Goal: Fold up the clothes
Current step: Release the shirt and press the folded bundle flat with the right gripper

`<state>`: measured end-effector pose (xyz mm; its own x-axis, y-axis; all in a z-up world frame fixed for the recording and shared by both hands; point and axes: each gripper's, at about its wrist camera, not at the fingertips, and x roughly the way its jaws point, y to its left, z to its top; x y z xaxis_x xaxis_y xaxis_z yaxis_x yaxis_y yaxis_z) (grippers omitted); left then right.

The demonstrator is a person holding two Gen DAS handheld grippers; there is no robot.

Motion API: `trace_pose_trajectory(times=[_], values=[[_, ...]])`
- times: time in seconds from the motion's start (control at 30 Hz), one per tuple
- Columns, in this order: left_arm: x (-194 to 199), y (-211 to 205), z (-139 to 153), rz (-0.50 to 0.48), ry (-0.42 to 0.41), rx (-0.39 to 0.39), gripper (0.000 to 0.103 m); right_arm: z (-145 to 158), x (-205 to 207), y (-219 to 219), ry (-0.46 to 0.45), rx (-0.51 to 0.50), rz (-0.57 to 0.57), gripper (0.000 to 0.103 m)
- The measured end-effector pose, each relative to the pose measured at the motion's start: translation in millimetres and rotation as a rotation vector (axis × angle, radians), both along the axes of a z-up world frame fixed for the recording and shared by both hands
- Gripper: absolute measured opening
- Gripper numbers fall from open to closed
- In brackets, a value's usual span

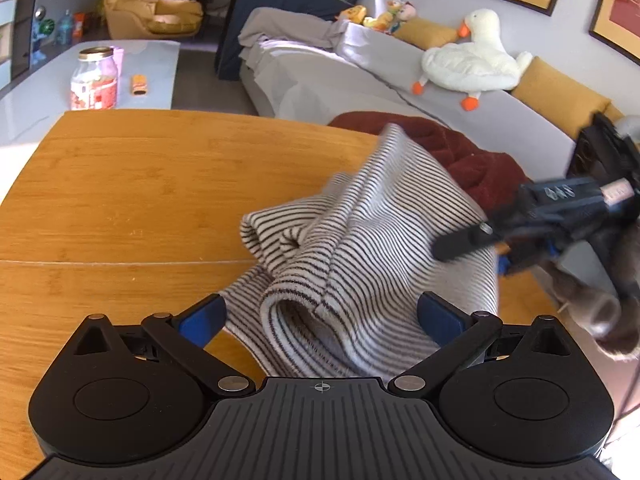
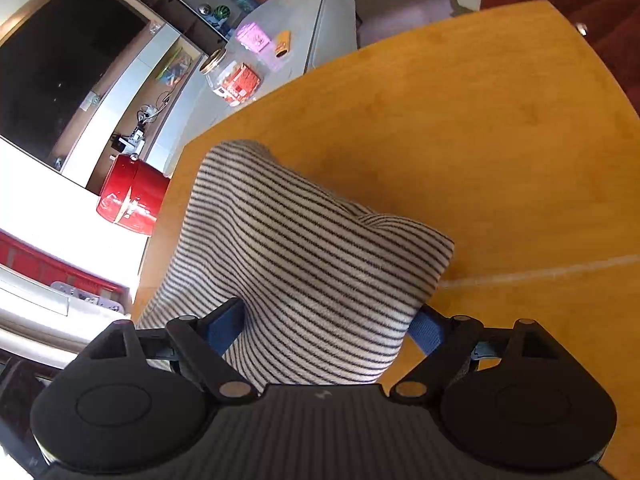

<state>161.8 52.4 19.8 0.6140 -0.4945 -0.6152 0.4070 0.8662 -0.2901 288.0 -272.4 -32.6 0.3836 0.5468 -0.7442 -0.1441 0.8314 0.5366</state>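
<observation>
Cream knit garment with thin black stripes [image 1: 360, 240], bunched and lifted off the near edge of the orange wooden table [image 1: 140, 184], cloth between the wide-spread jaws of left gripper [image 1: 320, 316] and right gripper [image 2: 328, 328]; neat fold not visible.

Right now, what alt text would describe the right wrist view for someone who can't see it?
A bunched striped garment sits between the open blue-padded fingers of the right gripper, over a wooden table. A red pot and a jar lie beyond the table's edge.
</observation>
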Motion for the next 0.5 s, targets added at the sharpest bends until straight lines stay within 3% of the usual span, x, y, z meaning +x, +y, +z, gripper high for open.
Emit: trace_pose_trajectory(times=[0.13, 0.27, 0.4, 0.47, 0.5], values=[[-22, 0, 17, -0.036, -0.068, 0.031, 0.103, 19, 8, 19, -0.162, -0.129, 0.024, 0.093], [-39, 1, 34, -0.05, -0.135, 0.057, 0.103, 38, -4, 13, -0.249, -0.181, 0.044, 0.101], [-15, 8, 34, 0.042, -0.134, 0.036, 0.103, 33, -29, -2, -0.175, -0.095, 0.086, 0.1], [6, 5, 24, 0.041, -0.092, 0.018, 0.103, 25, -42, -7, -0.117, -0.037, 0.111, 0.084], [16, 2, 17, 0.027, -0.066, 0.013, 0.103, 20, -48, -10, -0.09, -0.009, 0.122, 0.08]])
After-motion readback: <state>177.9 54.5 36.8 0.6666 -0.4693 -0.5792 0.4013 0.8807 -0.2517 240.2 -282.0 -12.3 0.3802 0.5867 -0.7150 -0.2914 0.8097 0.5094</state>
